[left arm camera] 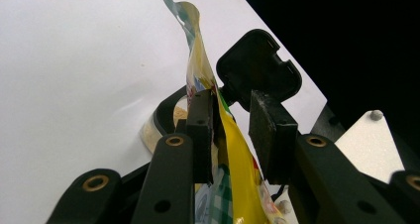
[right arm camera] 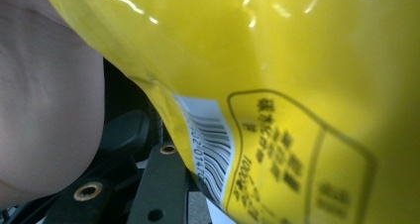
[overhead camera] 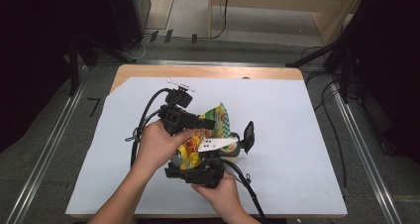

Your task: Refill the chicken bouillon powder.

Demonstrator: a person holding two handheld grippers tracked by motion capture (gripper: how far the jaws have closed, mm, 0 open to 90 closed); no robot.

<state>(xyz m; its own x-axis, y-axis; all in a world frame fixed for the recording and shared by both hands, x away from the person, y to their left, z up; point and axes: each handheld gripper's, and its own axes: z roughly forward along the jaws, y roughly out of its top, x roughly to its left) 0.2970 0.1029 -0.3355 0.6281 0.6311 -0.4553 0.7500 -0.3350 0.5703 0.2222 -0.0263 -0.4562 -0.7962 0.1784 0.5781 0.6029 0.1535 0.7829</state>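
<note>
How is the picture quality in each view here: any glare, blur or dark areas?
High view: evenly lit white table cover, dark surroundings, mild softness. Left gripper view: snack bag and jaws sharp, upper right corner black. Right gripper view: the bag sits too close, its print blurred, glare streaks along the top, barcode soft.

Glossy plastic snack bag (right arm camera: pixel 297 85); matt white paper (overhead camera: pixel 297 135).

Snack bag (overhead camera: pixel 205 135): yellow w/ green-white check patch, red & orange print; back has black text + white barcode label. Both grippers (overhead camera: pixel 208 122) black w/ brass-coloured rivets. Container lid (overhead camera: pixel 248 136) black. Desk (overhead camera: pixel 277 70) light wood, covered w/ white sheet (overhead camera: pixel 297 149).
</note>
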